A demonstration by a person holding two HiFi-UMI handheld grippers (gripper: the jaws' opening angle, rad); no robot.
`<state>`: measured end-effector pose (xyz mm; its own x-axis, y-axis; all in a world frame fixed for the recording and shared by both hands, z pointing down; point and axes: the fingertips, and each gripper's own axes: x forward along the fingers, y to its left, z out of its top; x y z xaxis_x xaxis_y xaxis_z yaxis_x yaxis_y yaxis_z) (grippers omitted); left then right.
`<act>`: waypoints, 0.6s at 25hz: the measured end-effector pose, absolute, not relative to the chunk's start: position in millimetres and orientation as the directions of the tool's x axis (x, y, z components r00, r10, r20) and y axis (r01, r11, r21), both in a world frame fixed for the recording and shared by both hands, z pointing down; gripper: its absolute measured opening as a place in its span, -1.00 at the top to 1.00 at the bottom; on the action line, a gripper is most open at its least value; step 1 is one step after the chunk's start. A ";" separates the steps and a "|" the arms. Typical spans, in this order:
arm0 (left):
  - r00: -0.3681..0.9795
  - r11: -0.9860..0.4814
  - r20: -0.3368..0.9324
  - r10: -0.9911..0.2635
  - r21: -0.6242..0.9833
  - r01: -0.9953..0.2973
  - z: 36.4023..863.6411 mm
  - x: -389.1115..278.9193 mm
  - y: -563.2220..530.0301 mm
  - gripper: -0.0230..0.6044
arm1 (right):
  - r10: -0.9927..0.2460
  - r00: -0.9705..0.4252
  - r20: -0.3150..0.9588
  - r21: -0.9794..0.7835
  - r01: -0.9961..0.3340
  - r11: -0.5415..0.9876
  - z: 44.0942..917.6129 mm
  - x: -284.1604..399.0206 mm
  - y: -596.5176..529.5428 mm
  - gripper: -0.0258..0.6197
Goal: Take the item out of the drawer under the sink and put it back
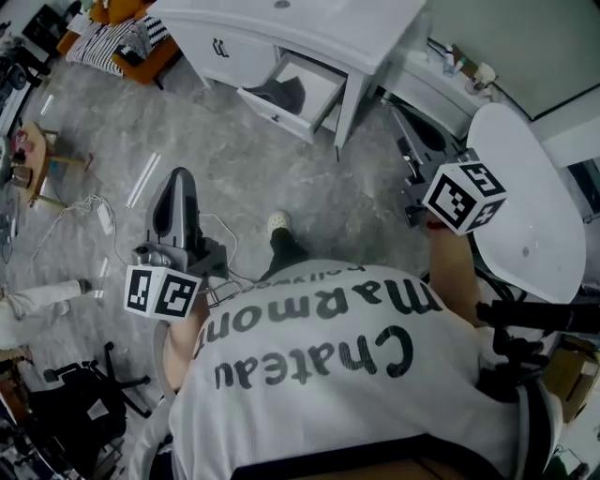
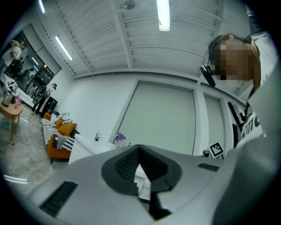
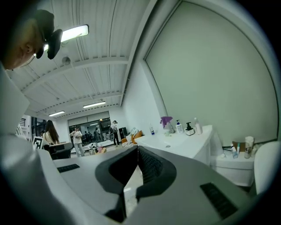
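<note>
Both sets of fingers closed on nothing, the left gripper [image 1: 177,178] and right gripper [image 3: 137,147] are held well short of the open drawer [image 1: 274,112], where the dark item [image 1: 281,94] lies ahead between them, the left seemingly nearer.

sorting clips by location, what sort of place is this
Probably a mock bathroom set up in a big open workspace: a white sink vanity with an open drawer, toiletry bottles on its top, and an orange sofa and people beyond.
</note>
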<state>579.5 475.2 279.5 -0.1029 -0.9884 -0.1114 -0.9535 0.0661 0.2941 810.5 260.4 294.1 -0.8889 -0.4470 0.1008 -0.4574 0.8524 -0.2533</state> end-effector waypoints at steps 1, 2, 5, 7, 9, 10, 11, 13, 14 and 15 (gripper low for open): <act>-0.095 0.061 -0.103 -0.990 0.291 -0.955 279.1 569.4 466.3 0.90 | -0.454 -0.885 0.103 -0.258 -0.465 0.847 293.7 801.9 254.2 0.89; -0.086 0.056 -0.095 -0.992 0.284 -0.957 277.8 559.0 457.3 0.90 | -0.461 -0.881 0.106 -0.264 -0.471 0.842 293.3 792.7 248.1 0.89; -0.050 0.029 -0.076 -0.996 0.248 -0.968 273.4 528.6 430.6 0.90 | -0.491 -0.865 0.105 -0.275 -0.500 0.821 291.7 766.1 229.9 0.89; -0.025 0.007 -0.070 -0.997 0.239 -0.971 272.1 508.1 414.8 0.90 | -0.515 -0.852 0.098 -0.279 -0.520 0.807 289.9 748.9 219.2 0.89; -0.004 -0.014 -0.071 -0.997 0.244 -0.970 270.7 486.8 401.7 0.90 | -0.526 -0.844 0.099 -0.282 -0.531 0.799 288.4 729.7 211.4 0.89; 0.006 -0.024 -0.073 -0.997 0.247 -0.969 269.7 476.5 396.1 0.90 | -0.530 -0.842 0.101 -0.283 -0.535 0.796 287.5 719.7 208.2 0.89; 0.016 -0.035 -0.076 -0.997 0.250 -0.968 268.8 466.7 390.6 0.90 | -0.533 -0.840 0.103 -0.281 -0.539 0.794 286.5 710.0 205.3 0.89; 0.039 -0.058 -0.079 -0.996 0.252 -0.966 268.5 449.4 379.6 0.90 | -0.541 -0.835 0.105 -0.274 -0.547 0.791 285.0 693.2 200.2 0.89; 0.051 -0.069 -0.078 -0.996 0.252 -0.965 269.1 442.0 374.2 0.90 | -0.545 -0.831 0.106 -0.268 -0.552 0.789 284.8 686.3 198.1 0.89; 0.061 -0.079 -0.077 -0.995 0.251 -0.965 270.0 434.9 369.0 0.90 | -0.551 -0.828 0.109 -0.262 -0.558 0.787 285.1 680.1 196.2 0.89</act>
